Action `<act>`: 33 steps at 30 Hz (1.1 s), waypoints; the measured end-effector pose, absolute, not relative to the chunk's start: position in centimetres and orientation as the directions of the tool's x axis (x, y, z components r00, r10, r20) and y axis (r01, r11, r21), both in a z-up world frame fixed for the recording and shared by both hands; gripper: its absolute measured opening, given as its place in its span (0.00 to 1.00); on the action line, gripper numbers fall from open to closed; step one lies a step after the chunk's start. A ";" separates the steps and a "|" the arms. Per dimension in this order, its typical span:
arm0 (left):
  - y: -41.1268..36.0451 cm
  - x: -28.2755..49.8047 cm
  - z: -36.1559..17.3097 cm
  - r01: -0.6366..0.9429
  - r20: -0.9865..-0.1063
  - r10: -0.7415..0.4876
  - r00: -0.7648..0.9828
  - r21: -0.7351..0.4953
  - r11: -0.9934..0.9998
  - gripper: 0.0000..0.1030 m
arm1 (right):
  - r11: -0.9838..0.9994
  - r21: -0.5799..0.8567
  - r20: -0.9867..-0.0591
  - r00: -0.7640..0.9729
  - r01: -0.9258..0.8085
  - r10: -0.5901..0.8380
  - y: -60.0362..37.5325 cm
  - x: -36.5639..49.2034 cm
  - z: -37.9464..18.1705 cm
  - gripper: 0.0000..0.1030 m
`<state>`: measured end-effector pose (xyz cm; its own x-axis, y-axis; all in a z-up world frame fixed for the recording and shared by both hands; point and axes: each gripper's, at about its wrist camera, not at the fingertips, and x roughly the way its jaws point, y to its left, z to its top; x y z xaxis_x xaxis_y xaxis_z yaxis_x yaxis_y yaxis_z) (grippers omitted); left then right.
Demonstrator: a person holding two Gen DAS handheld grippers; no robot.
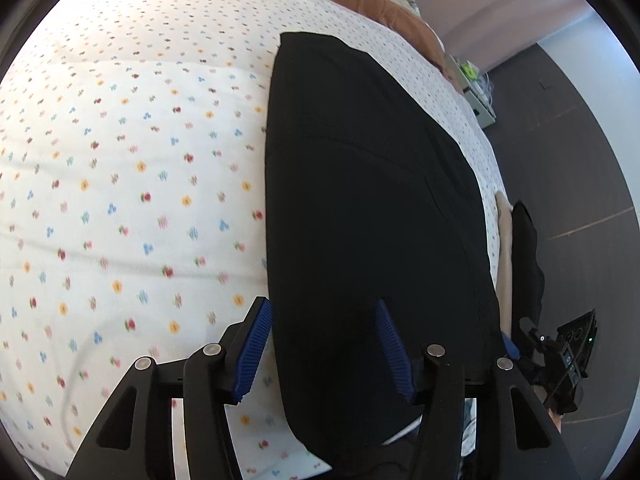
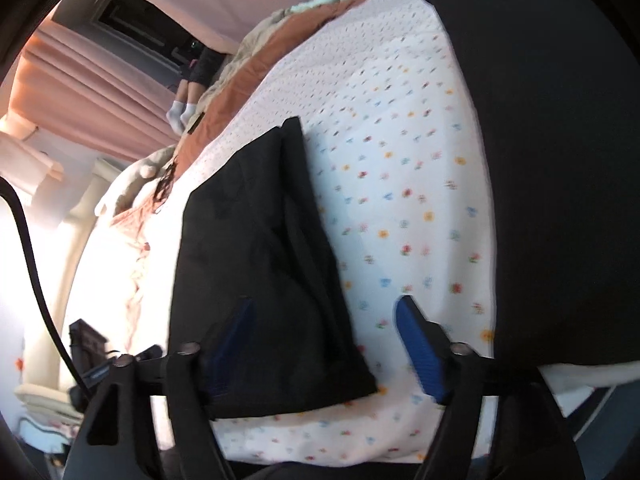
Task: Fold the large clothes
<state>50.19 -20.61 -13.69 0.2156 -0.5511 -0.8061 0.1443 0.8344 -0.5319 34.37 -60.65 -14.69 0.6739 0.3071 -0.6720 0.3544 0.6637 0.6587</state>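
On the bed, over a white floral-print sheet (image 1: pixel 120 184), lies a long black garment (image 1: pixel 372 200), smoothed flat and narrow; from the left wrist view it runs from the near edge of the mattress away toward a rust-brown blanket (image 1: pixel 384 4). Its outline is straight-sided, which suggests at least one lengthwise fold is already made. The fabric is too dark to show seams, so whether it is trousers or a folded top cannot be settled.

The left gripper (image 1: pixel 324 348) hovers at the near end of this garment with its fingers (image 1: pixel 252 348) partly apart. One blue pad sits off the cloth's left edge and the other over the black fabric; neither appears to pinch it, so nothing is held.

In the right wrist view a second dark piece (image 2: pixel 264 256) lies on the sheet, rumpled and creased, apparently another part or a separate item. The right gripper (image 2: pixel 324 352) stands wide open over its near corner; the left pad is over the cloth and the right pad over bare sheet. It grips nothing.

Assessment: the task is partway along. The long piece is laid out and narrowed but not yet doubled end to end. The rumpled piece remains to be squared. Both crosswise folds and final tidying appear outstanding.
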 end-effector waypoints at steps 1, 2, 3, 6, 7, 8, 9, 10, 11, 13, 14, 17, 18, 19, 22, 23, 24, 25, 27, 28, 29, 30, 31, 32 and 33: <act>-20.4 50.5 -13.7 0.142 -0.806 -0.550 0.218 -0.531 0.835 0.55 | 0.659 0.659 -0.680 0.663 0.363 0.315 -60.7 34.8 -14.9 0.81; -20.3 50.9 -13.8 0.140 -0.806 -0.549 0.220 -0.531 0.836 0.55 | 0.657 0.650 -0.695 0.649 0.383 0.310 -60.7 35.3 -15.0 0.82; -20.2 51.2 -13.8 0.138 -0.805 -0.551 0.221 -0.533 0.835 0.55 | 0.652 0.647 -0.704 0.639 0.395 0.311 -60.6 35.8 -15.1 0.83; -19.9 52.1 -14.2 0.127 -0.802 -0.554 0.225 -0.540 0.832 0.55 | 0.580 0.675 -0.706 0.627 0.455 0.330 -60.7 36.4 -16.0 0.83; -19.8 52.3 -14.2 0.125 -0.802 -0.553 0.225 -0.539 0.833 0.55 | 0.566 0.691 -0.695 0.628 0.450 0.349 -60.5 36.6 -16.2 0.83; -19.8 52.6 -14.3 0.125 -0.802 -0.553 0.225 -0.539 0.833 0.55 | 0.563 0.704 -0.683 0.628 0.432 0.372 -60.1 37.1 -16.2 0.83; -19.8 52.9 -14.5 0.124 -0.803 -0.553 0.224 -0.539 0.833 0.55 | 0.574 0.708 -0.676 0.628 0.412 0.384 -59.5 37.5 -15.9 0.83; -19.8 53.2 -14.6 0.121 -0.803 -0.554 0.222 -0.541 0.833 0.55 | 0.582 0.710 -0.672 0.628 0.396 0.392 -58.9 38.0 -15.7 0.83; -19.8 53.6 -14.8 0.118 -0.802 -0.555 0.219 -0.543 0.831 0.55 | 0.594 0.709 -0.670 0.625 0.380 0.399 -58.3 38.5 -15.5 0.83; -19.8 54.1 -15.0 0.116 -0.801 -0.557 0.219 -0.546 0.830 0.55 | 0.642 0.671 -0.697 0.612 0.372 0.374 -57.6 39.8 -15.0 0.83; -19.8 54.4 -15.0 0.117 -0.800 -0.559 0.220 -0.547 0.829 0.55 | 0.664 0.647 -0.713 0.607 0.375 0.353 -57.5 40.5 -14.9 0.83; -19.7 55.3 -15.3 0.114 -0.796 -0.564 0.220 -0.553 0.825 0.55 | 0.685 0.629 -0.720 0.607 0.367 0.336 -57.8 42.2 -14.6 0.83; -19.6 55.6 -15.4 0.113 -0.795 -0.566 0.219 -0.556 0.824 0.55 | 0.699 0.616 -0.728 0.603 0.364 0.327 -58.0 42.9 -14.5 0.83; -19.6 55.9 -15.5 0.112 -0.793 -0.568 0.220 -0.558 0.822 0.55 | 0.712 0.602 -0.736 0.596 0.361 0.320 -58.1 43.5 -14.4 0.83; -19.8 57.1 -15.7 0.113 -0.788 -0.572 0.227 -0.562 0.819 0.55 | 0.745 0.569 -0.763 0.562 0.349 0.320 -58.5 45.8 -14.6 0.83; -19.8 57.4 -15.8 0.111 -0.788 -0.572 0.228 -0.563 0.819 0.55 | 0.752 0.565 -0.768 0.548 0.340 0.330 -58.7 46.7 -14.8 0.83; -19.8 57.9 -15.9 0.106 -0.787 -0.574 0.229 -0.566 0.818 0.55 | 0.757 0.562 -0.775 0.533 0.333 0.340 -58.9 47.5 -15.1 0.83; -19.9 58.3 -16.0 0.102 -0.786 -0.574 0.229 -0.567 0.817 0.55 | 0.760 0.563 -0.777 0.523 0.325 0.351 -59.1 48.1 -15.3 0.83; -20.0 59.2 -16.3 0.098 -0.786 -0.573 0.232 -0.567 0.818 0.55 | 0.762 0.569 -0.781 0.494 0.310 0.382 -59.6 49.5 -16.1 0.83; -20.1 59.5 -16.4 0.096 -0.787 -0.571 0.233 -0.566 0.819 0.55 | 0.765 0.567 -0.787 0.477 0.307 0.392 -59.9 50.2 -16.6 0.83; -20.2 59.9 -16.5 0.095 -0.787 -0.571 0.234 -0.566 0.819 0.55 | 0.767 0.566 -0.791 0.460 0.302 0.403 -60.1 50.9 -17.0 0.83; -20.3 60.3 -16.6 0.094 -0.786 -0.572 0.234 -0.568 0.818 0.55 | 0.763 0.574 -0.790 0.446 0.296 0.421 -60.3 51.4 -17.6 0.83; -20.4 60.7 -16.8 0.093 -0.785 -0.573 0.235 -0.569 0.817 0.55 | 0.754 0.589 -0.783 0.437 0.292 0.442 -60.4 51.8 -18.0 0.83; -20.6 61.0 -16.9 0.093 -0.785 -0.575 0.233 -0.570 0.816 0.55 | 0.734 0.616 -0.768 0.428 0.287 0.477 -60.7 52.4 -18.6 0.83; -20.8 61.5 -16.9 0.093 -0.784 -0.574 0.234 -0.570 0.816 0.55 | 0.717 0.639 -0.751 0.425 0.277 0.505 -61.0 52.9 -19.0 0.83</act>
<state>61.50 -20.83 -16.93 0.2342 -0.5744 -0.7844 0.0931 0.8163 -0.5700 52.91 -61.01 -18.98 0.4252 0.5052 -0.7510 0.2774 0.7171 0.6394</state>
